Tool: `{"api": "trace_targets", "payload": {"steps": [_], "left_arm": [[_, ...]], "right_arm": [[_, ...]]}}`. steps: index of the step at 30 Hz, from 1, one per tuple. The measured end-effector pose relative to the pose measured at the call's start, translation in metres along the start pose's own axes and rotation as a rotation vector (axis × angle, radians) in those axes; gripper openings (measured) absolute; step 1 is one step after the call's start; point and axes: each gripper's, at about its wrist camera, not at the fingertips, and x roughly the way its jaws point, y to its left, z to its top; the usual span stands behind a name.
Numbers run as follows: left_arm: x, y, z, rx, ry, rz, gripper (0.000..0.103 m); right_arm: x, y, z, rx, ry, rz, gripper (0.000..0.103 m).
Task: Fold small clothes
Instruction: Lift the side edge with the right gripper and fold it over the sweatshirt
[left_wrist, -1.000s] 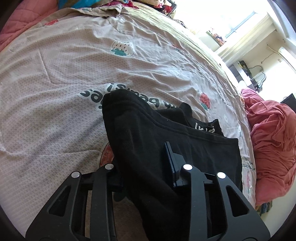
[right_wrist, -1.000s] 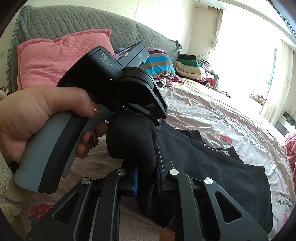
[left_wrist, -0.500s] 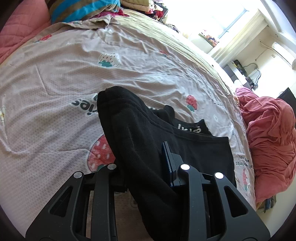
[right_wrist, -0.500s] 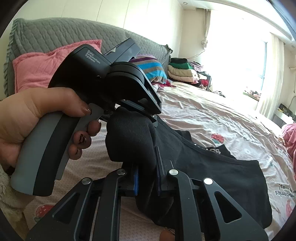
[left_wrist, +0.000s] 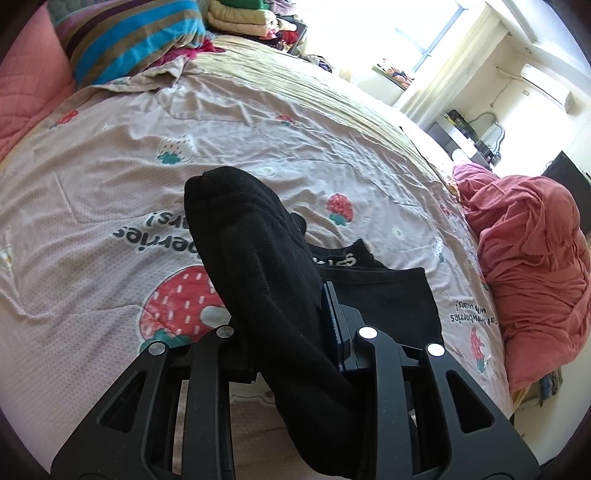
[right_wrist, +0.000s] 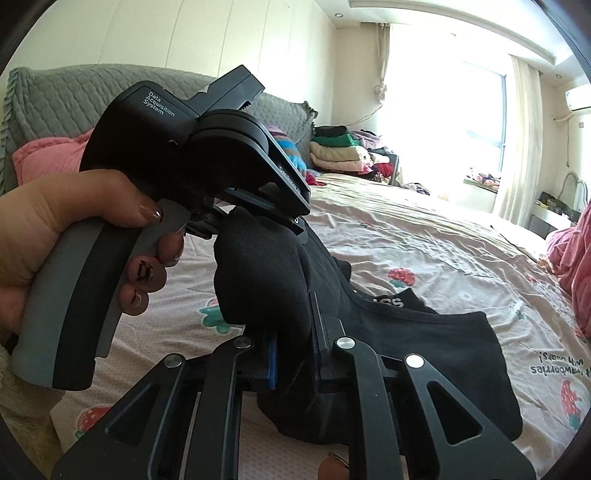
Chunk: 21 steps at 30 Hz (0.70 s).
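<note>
Strawberry-print bedspread (left_wrist: 258, 122) lay below — the black garment (left_wrist: 273, 295) hung lifted above it, clamped in both the left gripper (left_wrist: 291, 332) and right gripper (right_wrist: 295, 354), its length trailing away toward the window side.

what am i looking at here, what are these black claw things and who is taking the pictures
There is no robot: a person holds a hand-held gripper in each hand, each with a camera looking along its two fingers. One picture comes from the left gripper, the other from the right gripper. The right view also shows the hand that holds the left gripper. Both grippers pinch the same black garment, lifting one end of it off the bed, which has a strawberry-print sheet. The rest of the garment lies on the sheet. Folded clothes are stacked at the far end.
</note>
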Motion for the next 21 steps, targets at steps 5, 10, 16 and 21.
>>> {"api": "trace_targets", "payload": {"steps": [5, 10, 16, 21], "left_arm": [[-0.002, -0.018, -0.001, 0.025, 0.003, 0.001, 0.020], [-0.004, -0.035, -0.003, 0.049, 0.004, 0.006, 0.020], [-0.001, -0.058, -0.004, 0.081, 0.008, 0.019, 0.020], [0.004, -0.075, -0.006, 0.111, 0.018, 0.034, 0.020]], "right_arm": [[-0.010, -0.010, -0.001, 0.015, -0.010, -0.010, 0.011], [-0.021, -0.022, -0.002, 0.043, -0.020, -0.019, 0.011], [-0.031, -0.039, -0.006, 0.080, -0.028, -0.029, 0.011], [-0.037, -0.051, -0.010, 0.110, -0.025, -0.028, 0.011]]}}
